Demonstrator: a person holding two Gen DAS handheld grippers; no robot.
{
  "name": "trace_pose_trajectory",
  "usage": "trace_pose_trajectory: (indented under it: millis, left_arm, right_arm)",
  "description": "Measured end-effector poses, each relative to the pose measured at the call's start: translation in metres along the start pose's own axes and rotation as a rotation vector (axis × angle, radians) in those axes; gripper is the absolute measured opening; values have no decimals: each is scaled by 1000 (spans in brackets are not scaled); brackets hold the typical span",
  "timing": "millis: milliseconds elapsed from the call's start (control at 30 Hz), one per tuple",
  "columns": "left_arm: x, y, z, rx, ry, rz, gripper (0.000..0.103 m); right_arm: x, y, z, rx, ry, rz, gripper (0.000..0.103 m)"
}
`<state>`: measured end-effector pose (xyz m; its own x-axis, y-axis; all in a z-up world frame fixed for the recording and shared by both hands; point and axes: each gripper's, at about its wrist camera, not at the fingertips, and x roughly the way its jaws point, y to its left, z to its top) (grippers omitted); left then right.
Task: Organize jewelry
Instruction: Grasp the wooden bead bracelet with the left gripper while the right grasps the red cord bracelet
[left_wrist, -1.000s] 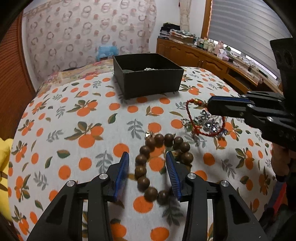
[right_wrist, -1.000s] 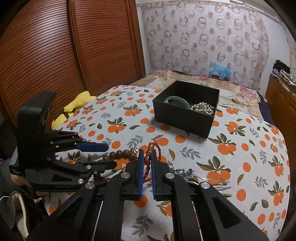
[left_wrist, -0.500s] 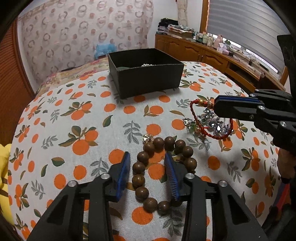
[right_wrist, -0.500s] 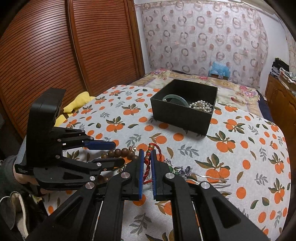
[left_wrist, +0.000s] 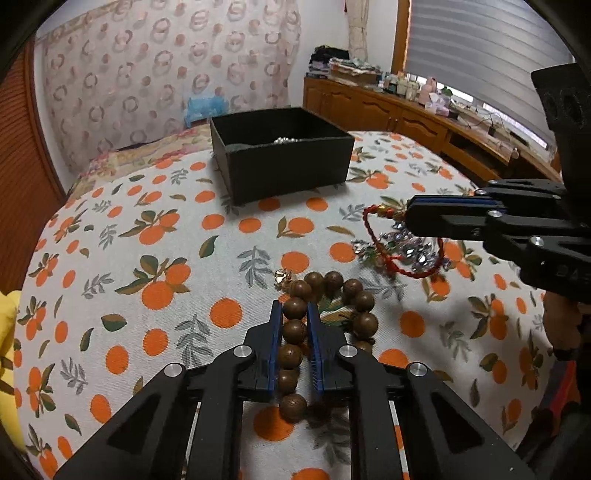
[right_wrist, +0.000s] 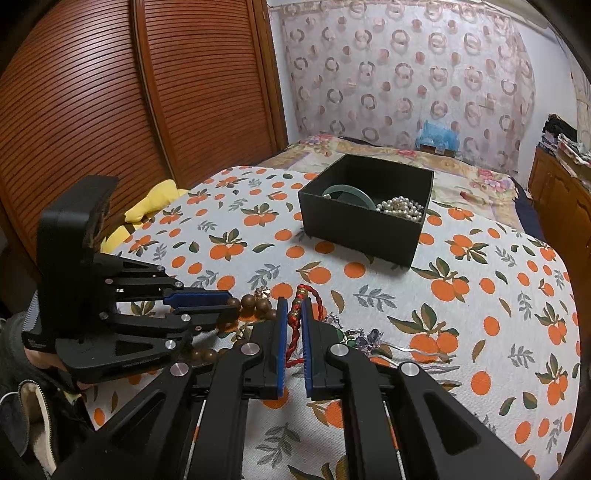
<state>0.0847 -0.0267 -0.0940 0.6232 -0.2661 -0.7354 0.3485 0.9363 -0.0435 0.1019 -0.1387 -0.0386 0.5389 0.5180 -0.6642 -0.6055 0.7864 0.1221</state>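
Left gripper (left_wrist: 294, 310) narrow, pads clamping wooden beads (left_wrist: 293, 328) on the orange-print cloth (left_wrist: 155, 266); right gripper (right_wrist: 291, 308) narrow, gripping the red cord (right_wrist: 295, 332); black box (right_wrist: 364, 218) beyond holds pearls (right_wrist: 400, 206); louvred doors (right_wrist: 129, 110) left.

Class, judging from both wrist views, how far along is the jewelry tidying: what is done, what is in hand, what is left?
Done: a green bangle and pearls lie in the black box. In hand: the left gripper is shut on the wooden beads, the right gripper on the red cord bracelet. Left: both must go into the box, plus the crystal piece and a small gold item on the cloth.
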Motion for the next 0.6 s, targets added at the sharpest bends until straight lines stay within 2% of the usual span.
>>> trace_pose_trajectory:
  millis: [400,600]
  left_arm:
    - [-41,-5,19,-13,-123,1,12]
    - [-55,-6,32,-6,-157,7,12]
  right_arm:
    - [-28,2,26,-19,-67,-8,8]
    - [-38,-1,41,-23,-99,-20,8]
